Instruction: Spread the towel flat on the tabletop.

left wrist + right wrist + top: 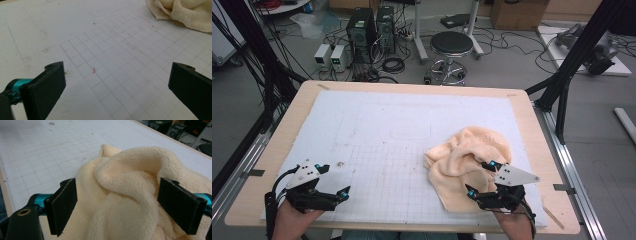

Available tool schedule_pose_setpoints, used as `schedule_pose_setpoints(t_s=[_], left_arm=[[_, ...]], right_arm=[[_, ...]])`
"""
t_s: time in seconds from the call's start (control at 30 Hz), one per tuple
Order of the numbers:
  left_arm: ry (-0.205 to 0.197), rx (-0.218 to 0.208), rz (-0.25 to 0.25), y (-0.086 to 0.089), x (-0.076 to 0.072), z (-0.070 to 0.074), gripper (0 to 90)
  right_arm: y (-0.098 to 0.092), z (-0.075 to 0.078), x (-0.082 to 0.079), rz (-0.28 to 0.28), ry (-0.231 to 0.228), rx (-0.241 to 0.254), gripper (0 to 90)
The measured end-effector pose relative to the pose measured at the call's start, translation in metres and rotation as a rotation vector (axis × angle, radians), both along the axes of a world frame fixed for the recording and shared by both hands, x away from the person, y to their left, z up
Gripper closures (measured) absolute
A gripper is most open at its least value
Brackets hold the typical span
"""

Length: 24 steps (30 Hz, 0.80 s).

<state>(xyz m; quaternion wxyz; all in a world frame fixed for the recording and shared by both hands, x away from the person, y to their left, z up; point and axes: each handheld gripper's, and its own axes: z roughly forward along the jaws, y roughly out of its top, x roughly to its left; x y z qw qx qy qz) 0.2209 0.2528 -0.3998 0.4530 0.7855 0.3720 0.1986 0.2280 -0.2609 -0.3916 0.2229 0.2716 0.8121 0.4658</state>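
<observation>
Lying in a crumpled heap on the right half of the white gridded mat [377, 130], the cream towel [464, 160] is bunched into soft folds, with one raised ridge curling across its middle and a flatter edge spread toward the near side of the table [532, 125]. It looks light, limp and fuzzy, so it should sag and drape as soon as any part is lifted, and it is unlikely to slip once pinched; a grab at the thick ridge would probably only lift the bundle as a lump, whereas a corner or a single-layer hem near the edge seems the better place to take hold for spreading it out. The right gripper [481, 179] hovers over the near part of the towel with its jaws wide apart, straddling the raised fold in the right gripper view and closed on nothing. The left gripper [335, 180] sits well apart at the near left of the mat, jaws likewise wide open and empty, over bare grid squares, with the towel at the far upper right of its own view.
</observation>
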Motion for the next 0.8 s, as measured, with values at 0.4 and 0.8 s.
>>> schedule_pose_setpoints(t_s=[0.4,0.8], left_arm=[[0.000,0.002,-0.005,-0.002,0.001,0.000,1.7],[0.005,-0.003,-0.002,-0.004,0.002,-0.001,1.7]], right_arm=[[-0.011,-0.003,0.001,0.023,0.011,-0.046,36.3],[-0.018,0.012,0.024,-0.013,-0.003,-0.060,19.8]])
